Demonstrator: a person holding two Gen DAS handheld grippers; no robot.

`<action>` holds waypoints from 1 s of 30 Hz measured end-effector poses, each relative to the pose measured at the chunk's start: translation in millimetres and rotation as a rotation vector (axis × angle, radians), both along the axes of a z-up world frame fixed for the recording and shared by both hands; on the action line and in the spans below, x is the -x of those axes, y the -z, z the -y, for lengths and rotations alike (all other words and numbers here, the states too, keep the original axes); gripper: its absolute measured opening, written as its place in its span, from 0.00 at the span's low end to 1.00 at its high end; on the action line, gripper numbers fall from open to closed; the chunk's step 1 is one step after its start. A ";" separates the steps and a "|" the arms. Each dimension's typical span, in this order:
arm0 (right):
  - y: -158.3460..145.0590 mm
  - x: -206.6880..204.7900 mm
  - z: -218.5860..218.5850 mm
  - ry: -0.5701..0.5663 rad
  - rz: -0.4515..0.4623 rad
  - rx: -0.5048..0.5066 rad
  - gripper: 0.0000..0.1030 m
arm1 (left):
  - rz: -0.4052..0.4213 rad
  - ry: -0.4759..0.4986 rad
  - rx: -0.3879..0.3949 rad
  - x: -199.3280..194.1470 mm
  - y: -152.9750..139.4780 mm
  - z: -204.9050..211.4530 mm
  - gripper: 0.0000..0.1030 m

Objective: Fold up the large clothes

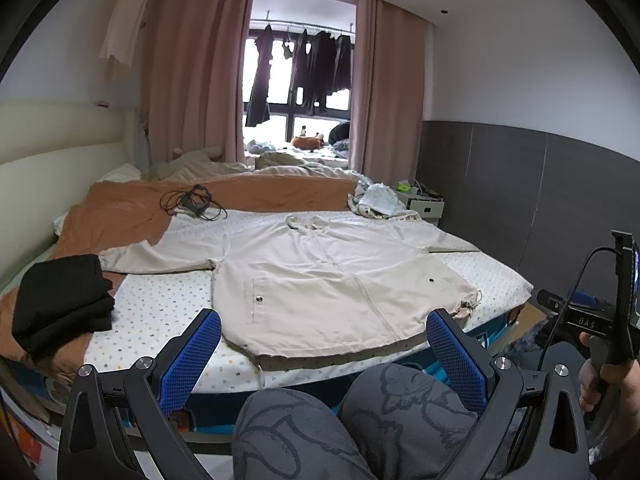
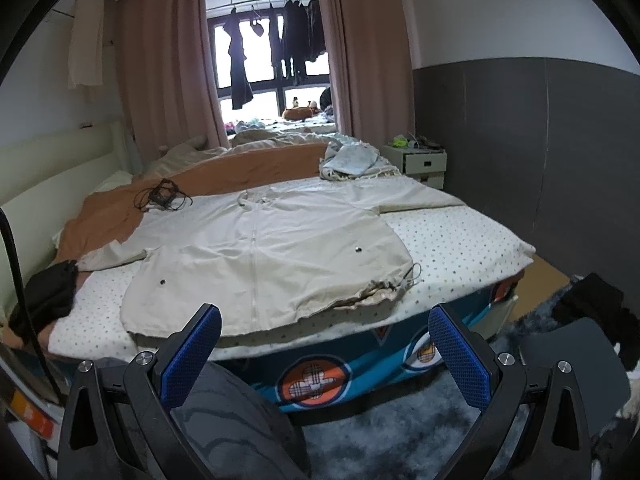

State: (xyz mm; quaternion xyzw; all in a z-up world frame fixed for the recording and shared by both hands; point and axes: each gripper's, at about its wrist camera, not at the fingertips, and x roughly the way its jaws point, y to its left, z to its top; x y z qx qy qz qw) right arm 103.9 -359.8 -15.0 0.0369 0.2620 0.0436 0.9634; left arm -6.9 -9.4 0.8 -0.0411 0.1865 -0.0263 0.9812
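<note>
On bed (image 1: pixel 496 276), beige jacket (image 1: pixel 320 280) lies flat w/ sleeves out; left gripper (image 1: pixel 324 340) & right gripper (image 2: pixel 325 338) both wide open, gripping nothing.

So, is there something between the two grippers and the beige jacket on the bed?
Nothing visible blocks them. The jacket lies flat on the bed, hem at the near edge. The left gripper and right gripper are both open, short of the hem. The black clothes and cable lie aside.

The letters "OAS" stand on the black handheld device (image 1: pixel 588 322) at right.
</note>
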 end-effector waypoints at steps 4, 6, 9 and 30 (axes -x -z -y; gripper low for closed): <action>-1.8 1.7 -3.6 -0.006 0.009 -0.003 1.00 | 0.000 0.000 -0.001 1.8 1.8 -1.5 0.99; -2.2 2.1 -5.7 -0.014 0.013 0.000 1.00 | 0.005 -0.001 0.002 2.5 1.8 -1.6 0.99; -2.1 3.7 -8.5 -0.017 0.020 0.013 1.00 | 0.010 -0.002 0.004 3.0 2.2 -2.6 0.99; 0.7 4.0 -3.6 -0.002 0.008 -0.008 1.00 | 0.014 0.005 0.001 9.9 2.0 -2.6 0.99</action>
